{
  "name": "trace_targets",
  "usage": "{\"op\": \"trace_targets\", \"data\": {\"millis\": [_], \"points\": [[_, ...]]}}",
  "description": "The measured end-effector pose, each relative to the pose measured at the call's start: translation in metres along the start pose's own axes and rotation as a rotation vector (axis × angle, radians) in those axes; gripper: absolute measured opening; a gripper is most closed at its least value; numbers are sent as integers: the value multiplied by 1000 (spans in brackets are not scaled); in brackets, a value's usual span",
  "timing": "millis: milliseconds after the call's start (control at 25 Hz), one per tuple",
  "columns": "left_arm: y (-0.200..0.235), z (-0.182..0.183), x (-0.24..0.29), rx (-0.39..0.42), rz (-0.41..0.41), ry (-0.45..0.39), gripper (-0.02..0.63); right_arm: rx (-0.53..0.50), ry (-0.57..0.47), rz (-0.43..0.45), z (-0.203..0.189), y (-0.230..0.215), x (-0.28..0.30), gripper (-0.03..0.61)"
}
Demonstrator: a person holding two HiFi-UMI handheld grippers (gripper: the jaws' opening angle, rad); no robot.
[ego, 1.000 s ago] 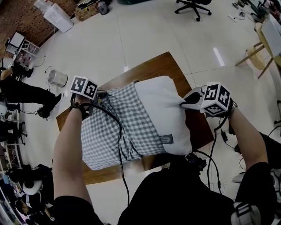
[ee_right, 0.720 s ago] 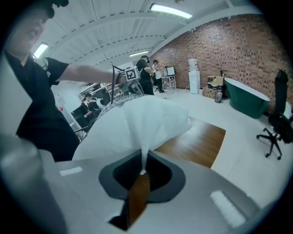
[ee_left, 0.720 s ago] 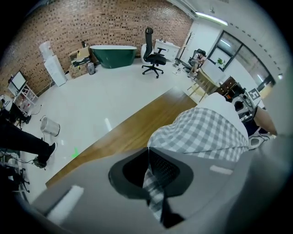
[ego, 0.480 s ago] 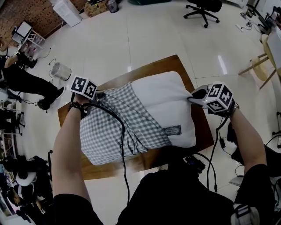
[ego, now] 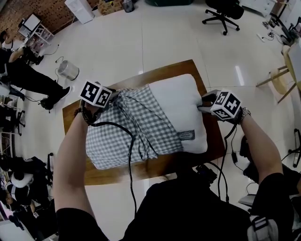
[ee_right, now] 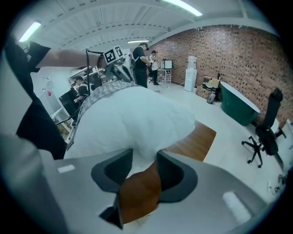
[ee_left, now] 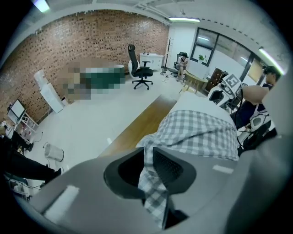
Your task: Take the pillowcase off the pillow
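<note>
A white pillow [ego: 181,106] lies on the small wooden table [ego: 164,70], its left half still inside the grey-checked pillowcase [ego: 127,132]. My left gripper [ego: 114,95] is at the case's far left corner. A gathered strip of the check cloth [ee_left: 201,135] runs between its jaws [ee_left: 149,155]; they have just been opening slightly, and the cloth still fills the gap, with folds fanning out from it. My right gripper [ego: 203,102] is at the pillow's right edge. Its jaws [ee_right: 144,157] have just been opening and stand apart, the pillow's corner [ee_right: 128,119] just between the tips and bare table [ee_right: 194,141] showing through.
Black cables hang from both grippers across the person's lap. The table is barely larger than the pillow. On the white floor are a small bin [ego: 68,70], an office chair [ego: 225,9], a wooden chair [ego: 282,75], and a person [ego: 28,80] at the left.
The pillow's right corner, pinched and lifted before, has come down and the pillow lies flatter. The right gripper's jaws have parted. The left gripper has shifted slightly with the case corner.
</note>
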State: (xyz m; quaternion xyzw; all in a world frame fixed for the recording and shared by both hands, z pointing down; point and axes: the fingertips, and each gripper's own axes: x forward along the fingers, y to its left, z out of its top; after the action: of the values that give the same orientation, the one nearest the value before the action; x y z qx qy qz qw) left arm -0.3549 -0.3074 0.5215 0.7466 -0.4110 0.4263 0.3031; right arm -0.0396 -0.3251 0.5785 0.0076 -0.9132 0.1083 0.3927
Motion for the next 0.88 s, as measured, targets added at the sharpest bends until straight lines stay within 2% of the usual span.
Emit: {"op": "trace_targets", "data": {"millis": [200, 520, 880], "points": [[-25, -7, -32, 21, 47, -86, 135, -3, -19, -74, -1, 12, -11, 184], [-68, -61, -90, 41, 69, -159, 138, -73, -34, -165, 25, 86, -25, 206], [-132, -120, -103, 32, 49, -232, 141, -155, -22, -216, 20, 157, -20, 225]]}}
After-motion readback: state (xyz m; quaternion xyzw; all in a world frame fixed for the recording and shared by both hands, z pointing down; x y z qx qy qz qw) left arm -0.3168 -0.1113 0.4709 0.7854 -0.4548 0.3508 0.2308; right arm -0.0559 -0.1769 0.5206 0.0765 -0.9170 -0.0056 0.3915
